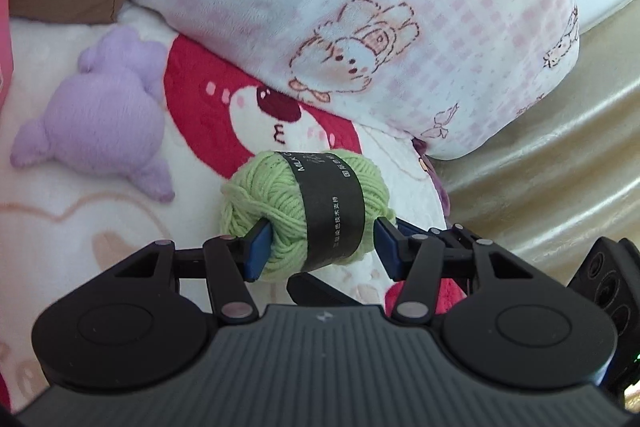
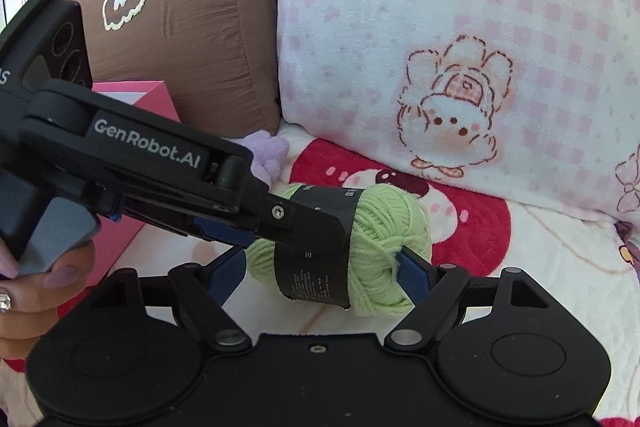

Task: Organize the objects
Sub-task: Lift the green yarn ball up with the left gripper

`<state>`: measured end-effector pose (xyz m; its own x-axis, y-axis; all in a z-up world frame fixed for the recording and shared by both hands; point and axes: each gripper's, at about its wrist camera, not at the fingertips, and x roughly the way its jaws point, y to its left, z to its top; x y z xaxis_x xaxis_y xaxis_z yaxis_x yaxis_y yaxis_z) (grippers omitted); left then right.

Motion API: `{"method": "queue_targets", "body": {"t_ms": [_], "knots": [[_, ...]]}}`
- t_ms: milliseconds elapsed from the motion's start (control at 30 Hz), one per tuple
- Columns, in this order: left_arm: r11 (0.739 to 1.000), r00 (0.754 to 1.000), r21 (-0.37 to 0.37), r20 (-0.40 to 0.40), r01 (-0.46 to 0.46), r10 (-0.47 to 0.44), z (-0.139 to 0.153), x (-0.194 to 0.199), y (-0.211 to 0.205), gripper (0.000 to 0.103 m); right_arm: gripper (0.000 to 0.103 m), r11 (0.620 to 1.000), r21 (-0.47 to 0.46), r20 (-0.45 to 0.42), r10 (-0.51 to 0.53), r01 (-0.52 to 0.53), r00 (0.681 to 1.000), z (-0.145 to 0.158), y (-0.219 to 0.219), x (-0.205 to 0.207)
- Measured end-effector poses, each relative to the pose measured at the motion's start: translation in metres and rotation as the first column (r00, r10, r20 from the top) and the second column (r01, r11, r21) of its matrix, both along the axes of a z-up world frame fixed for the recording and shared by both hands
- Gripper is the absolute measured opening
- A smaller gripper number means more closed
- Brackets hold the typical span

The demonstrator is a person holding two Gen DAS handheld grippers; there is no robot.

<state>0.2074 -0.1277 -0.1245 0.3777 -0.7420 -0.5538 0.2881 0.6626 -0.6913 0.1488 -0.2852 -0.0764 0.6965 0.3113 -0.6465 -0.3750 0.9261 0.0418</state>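
Yarn ball (image 1: 304, 213) sits pinched in the left gripper (image 1: 320, 247) above the blanket (image 1: 80, 227); right gripper (image 2: 324, 279) brackets it, jaws wide, grip unclear. Nothing stowed yet; purple plush (image 1: 100, 119) waits.

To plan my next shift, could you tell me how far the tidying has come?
Done: nothing looks put away yet. In hand: the left gripper clamps the green yarn skein; the right gripper flanks it, grip unclear. Left: the yarn and the purple plush toy on the blanket need places, perhaps the pink box.
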Motion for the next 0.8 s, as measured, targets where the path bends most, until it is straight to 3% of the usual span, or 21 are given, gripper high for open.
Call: {"method": "queue_targets", "body": {"t_ms": [133,267,400,533,800], "knots": [[0.999,1.000,0.039,-0.001,0.015,-0.015,-0.002,-0.010,-0.002,0.052,0.084,0.999,-0.007,-0.031,0.034,-0.035,0.999,0.003,-0.001,-0.009],[0.993,0.998,0.114,0.056,-0.014,0.007,-0.004,-0.014,-0.004,0.052,0.086,0.999,-0.010,-0.054,0.034,-0.034,0.998,-0.001,-0.007,-0.007],[0.992,0.998,0.118,0.052,-0.052,0.046,-0.012,-0.008,0.001,0.056,0.090,0.994,-0.105,-0.040,-0.002,-0.002,0.999,-0.011,-0.011,-0.001],[0.990,0.995,0.129,0.087,-0.054,0.043,-0.014,-0.007,-0.001,0.056,0.090,0.994,-0.105,-0.073,-0.036,0.028,0.997,-0.027,-0.024,0.009],[0.999,0.998,0.020,0.053,-0.035,0.034,-0.016,-0.013,0.005,0.049,0.074,0.999,-0.015,-0.019,0.048,-0.048,0.999,-0.026,-0.034,0.001]]}}
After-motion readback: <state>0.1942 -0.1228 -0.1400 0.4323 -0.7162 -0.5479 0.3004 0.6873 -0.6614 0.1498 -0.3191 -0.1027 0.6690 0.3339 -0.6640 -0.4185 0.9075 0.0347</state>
